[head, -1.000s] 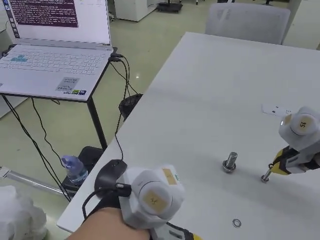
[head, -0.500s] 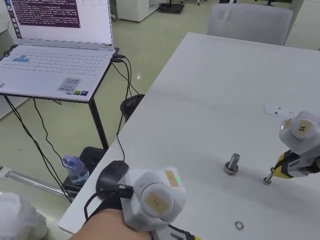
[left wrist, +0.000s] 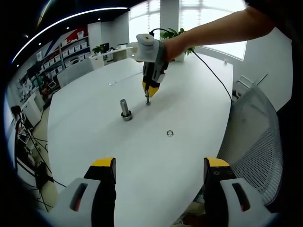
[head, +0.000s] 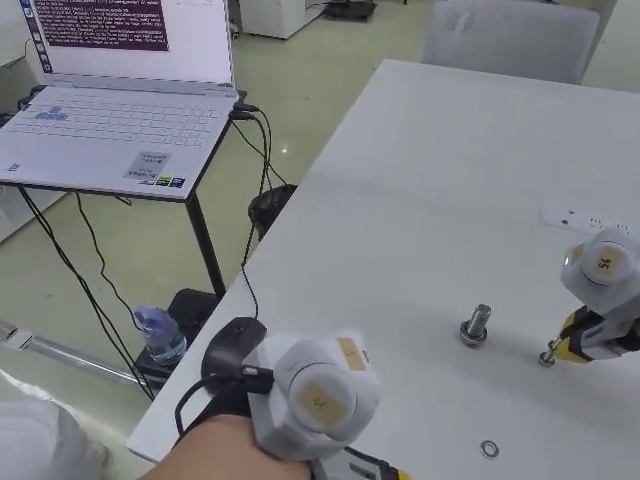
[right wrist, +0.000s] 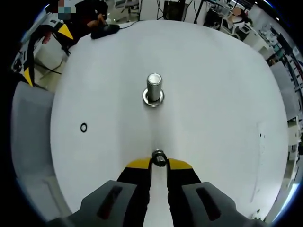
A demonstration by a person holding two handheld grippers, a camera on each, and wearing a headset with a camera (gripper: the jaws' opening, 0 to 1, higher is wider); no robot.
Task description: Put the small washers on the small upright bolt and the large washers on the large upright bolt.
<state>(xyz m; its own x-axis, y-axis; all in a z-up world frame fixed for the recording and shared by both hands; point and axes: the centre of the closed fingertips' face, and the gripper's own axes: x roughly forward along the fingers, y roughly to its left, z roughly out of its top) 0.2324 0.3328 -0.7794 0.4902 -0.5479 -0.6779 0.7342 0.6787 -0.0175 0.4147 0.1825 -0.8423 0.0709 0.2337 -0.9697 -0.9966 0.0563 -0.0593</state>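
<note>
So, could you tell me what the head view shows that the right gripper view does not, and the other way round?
The head view adds the laptop on its stand and a water bottle on the floor. The right gripper view adds a close look at the right gripper, its jaws closed around the top of the small bolt. Both share the white table, the large bolt standing upright and one loose washer lying flat.

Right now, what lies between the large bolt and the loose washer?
Only bare tabletop separates the large bolt and the washer, seen in the right gripper view.
</note>
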